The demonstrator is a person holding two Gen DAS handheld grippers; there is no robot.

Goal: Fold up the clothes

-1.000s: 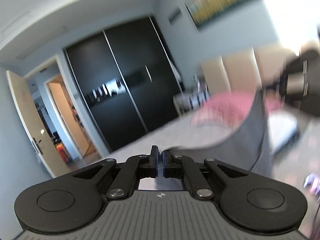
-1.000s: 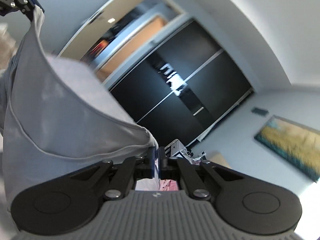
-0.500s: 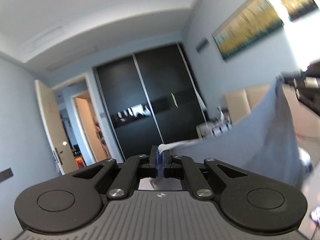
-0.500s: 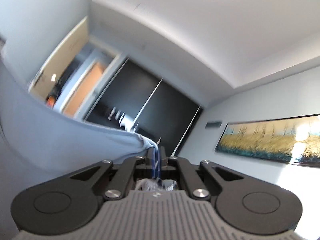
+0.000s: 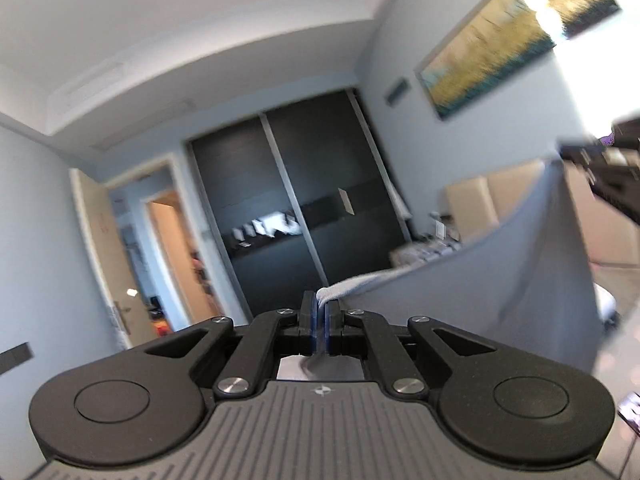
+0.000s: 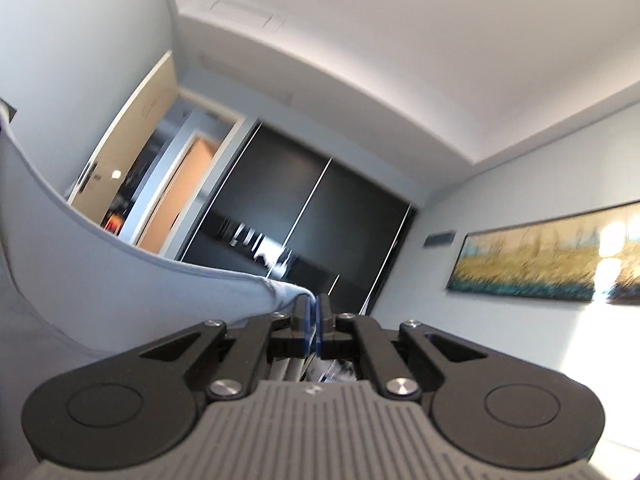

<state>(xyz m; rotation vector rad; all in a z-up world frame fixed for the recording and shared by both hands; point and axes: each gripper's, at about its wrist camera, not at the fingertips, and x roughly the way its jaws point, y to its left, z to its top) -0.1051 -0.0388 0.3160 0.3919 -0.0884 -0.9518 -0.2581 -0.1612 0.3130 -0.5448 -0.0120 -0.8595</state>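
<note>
**Grey garment held up between two tongs**

In mid-air between the two tools hangs one grey garment [image 5: 472, 292], stretched as a sagging sheet. The left tongs [image 5: 320, 312] are pressed together on one bunched edge of it; the cloth runs off to the right, up to the right tongs [image 5: 576, 152], a dark blurred shape at the picture's edge. In the right wrist view the right tongs [image 6: 313, 312] pinch the other edge, and the grey garment [image 6: 100, 280] sweeps away to the left side of that picture.

One second ago the left view looked across a bed with a pink item behind the cloth; now neither shows, and ceiling fills the top of both views. The right view, then steeply rolled, now sits closer to level, and the garment covers less of it.

Around: one open doorway [image 5: 172, 260] with a pale door [image 5: 100, 256] on the left, one black two-panel sliding wardrobe [image 5: 296, 200] in the middle, one yellow-and-teal painting [image 5: 516, 36] on the right wall, and a beige padded headboard [image 5: 480, 204] partly hidden by the cloth.
</note>
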